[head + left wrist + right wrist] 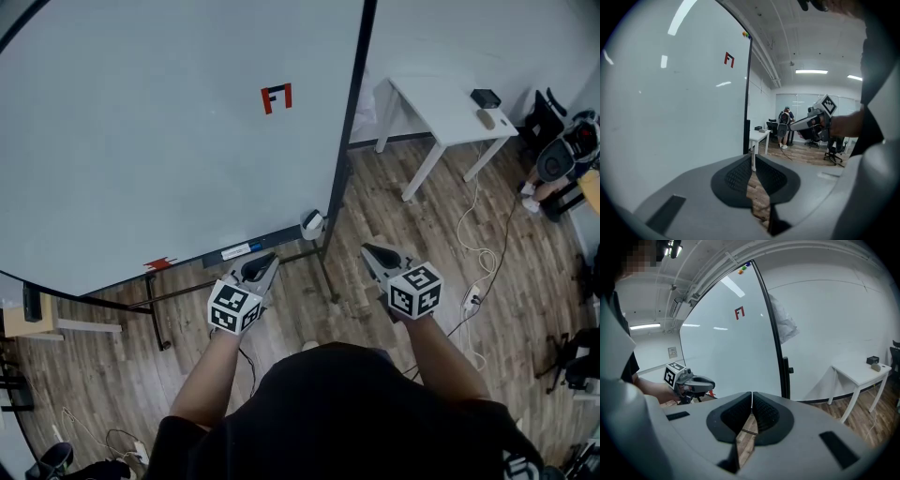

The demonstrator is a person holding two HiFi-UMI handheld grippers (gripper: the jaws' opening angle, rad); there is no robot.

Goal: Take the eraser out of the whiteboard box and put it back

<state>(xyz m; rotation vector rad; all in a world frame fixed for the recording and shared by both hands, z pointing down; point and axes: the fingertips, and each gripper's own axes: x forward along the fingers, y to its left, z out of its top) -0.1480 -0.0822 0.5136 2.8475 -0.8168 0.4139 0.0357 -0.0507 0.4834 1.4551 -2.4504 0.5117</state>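
Count: one whiteboard (141,141) with one red-and-black mark (277,97) on it, two tools, and one white worktop (441,103) carrying two small things, a dark box (486,97) and a pale lump (486,118).
Far left, 9 o'clock: a small wooden side shelf (28,317) sits tucked under the board's lower-left corner.
Tray: one dark tray (272,240) runs along the board's bottom edge, from about 7 o'clock toward centre. There's a red bit (159,264) off its left end and a white-and-blue piece (235,251) lying in it.
Eraser: honestly can't pick it out. The white-and-blue piece is too small to tell whether that's it.
Whiteboard box: a small white box (312,223) hangs at the board's lower-right corner, right by the black frame post. No idea what's inside, can't see in.
Left tool (270,261): clenched with nothing between the jaws. It's held in the air with its tip just under the tray in the head view.
In the way: the stand's black leg (328,277) cuts across the floor between the two tools.
Right tool (368,250): also clenched and empty. It's right of the post, at about 4 o'clock from the white box.
Right side, 2 o'clock: the worktop stands by the wall. A white cable (483,248) snakes down to a power strip (472,298), and office chairs (562,155) crowd the right edge.
Open room: bare wood floor (375,202) between the post and the worktop.
Background: the left gripper view shows one person (786,123) standing far back.
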